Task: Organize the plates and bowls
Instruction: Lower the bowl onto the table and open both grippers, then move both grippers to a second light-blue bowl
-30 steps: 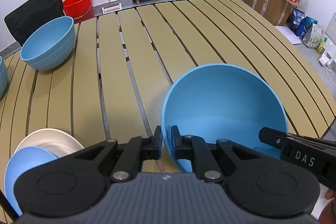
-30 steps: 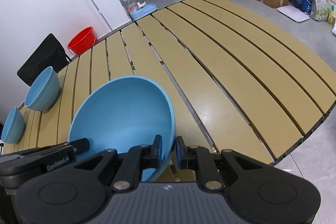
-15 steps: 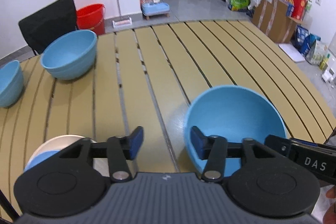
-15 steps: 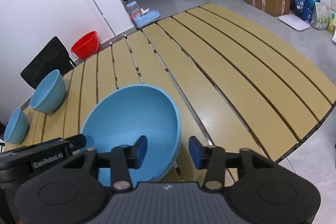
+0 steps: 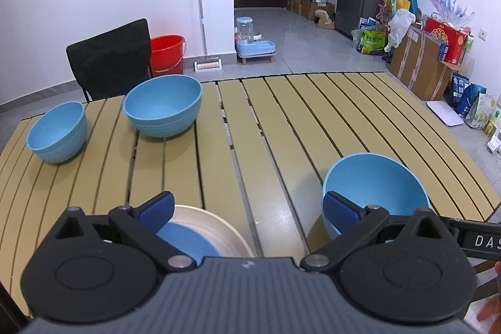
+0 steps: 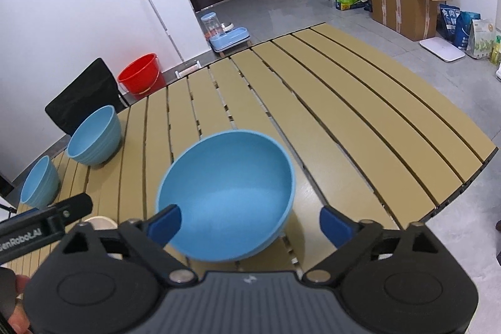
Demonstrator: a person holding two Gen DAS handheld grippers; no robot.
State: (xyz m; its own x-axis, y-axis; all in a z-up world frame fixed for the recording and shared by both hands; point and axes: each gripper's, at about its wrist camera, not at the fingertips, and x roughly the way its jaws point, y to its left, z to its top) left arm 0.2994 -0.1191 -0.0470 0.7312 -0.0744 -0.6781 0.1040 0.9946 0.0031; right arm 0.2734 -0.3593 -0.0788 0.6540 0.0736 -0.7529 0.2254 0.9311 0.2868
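Nearest in the left wrist view, the left claw (image 5: 249, 210) has its jaws opening, spread wide, with nothing between the blue pads but bare slats of the tabletop (image 5: 269, 146). Just under its left finger lies a cream plate (image 5: 225, 232) with a blue plate (image 5: 186, 241) resting on it, both partly hidden by the claw body. By the right finger stands the large blue bowl (image 5: 375, 187), upright on the tabletop near its right edge, free of any grip. The right claw (image 6: 250, 223) is likewise opening, its jaws wide apart and holding nothing; the same large blue bowl (image 6: 228, 193) sits upright just ahead of it, its near rim overlapped in view by the left pad, though contact cannot be told. Farther back along the left side of the tabletop stand a medium blue bowl (image 5: 162, 105) and, nearer the corner, a small blue bowl (image 5: 58, 132), well apart from the large one. Beyond the far edge are a black chair (image 5: 109, 58), a red bucket (image 5: 166, 53) and a pet water dispenser (image 5: 253, 41) on the floor.
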